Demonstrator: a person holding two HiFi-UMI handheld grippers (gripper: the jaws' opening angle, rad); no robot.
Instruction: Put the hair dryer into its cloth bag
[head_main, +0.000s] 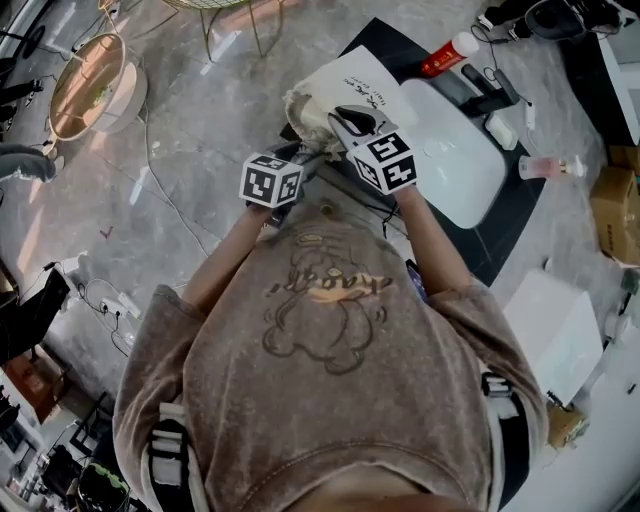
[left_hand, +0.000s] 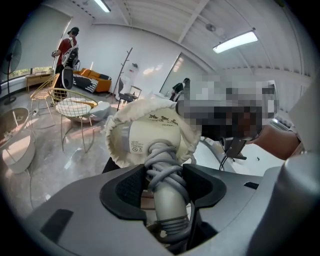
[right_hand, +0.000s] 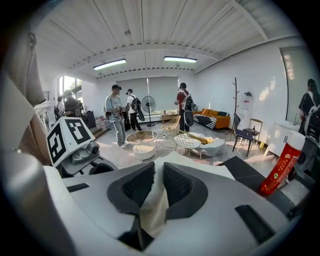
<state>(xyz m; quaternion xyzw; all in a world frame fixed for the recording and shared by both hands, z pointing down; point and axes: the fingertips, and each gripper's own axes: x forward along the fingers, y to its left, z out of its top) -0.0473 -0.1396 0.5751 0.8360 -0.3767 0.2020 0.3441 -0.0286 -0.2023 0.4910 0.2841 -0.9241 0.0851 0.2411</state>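
Two grippers, both loaded. Left gripper (left_hand: 165, 182): jaws part-way closed around the hair dryer (left_hand: 149, 141), pads pressing the handle (left_hand: 169, 202) from 9 and 3 o'clock, with the grey cord (left_hand: 163, 164) coiled round the handle just where they bite. Firm hold, by the look of it.

Dryer sits at centre of the left gripper view, raised above the table. Its cream head is already inside the mouth of the cloth bag (left_hand: 191, 131), and the frilled rim wraps it from about 8 o'clock over the top to 3.

Right gripper (right_hand: 157, 186): jaws nearly together, pinching a fold of the bag's white cloth that hangs down out of the gap toward 6 o'clock. In the head view the bag lies at 12 o'clock from the hands, printed side up, partly on the dark table mat (head_main: 500, 250).

Progress, my call: roughly half done. Head is in; handle and coiled cord are fully outside. Left to do: slide the handle in or pull the cloth back over it, then release. Closing the mouth is likely last.

Orientation: long axis of the handle runs 6 to 12 in the left gripper view, head end away from the camera, into the bag. Which way the nozzle faces inside, can't tell.
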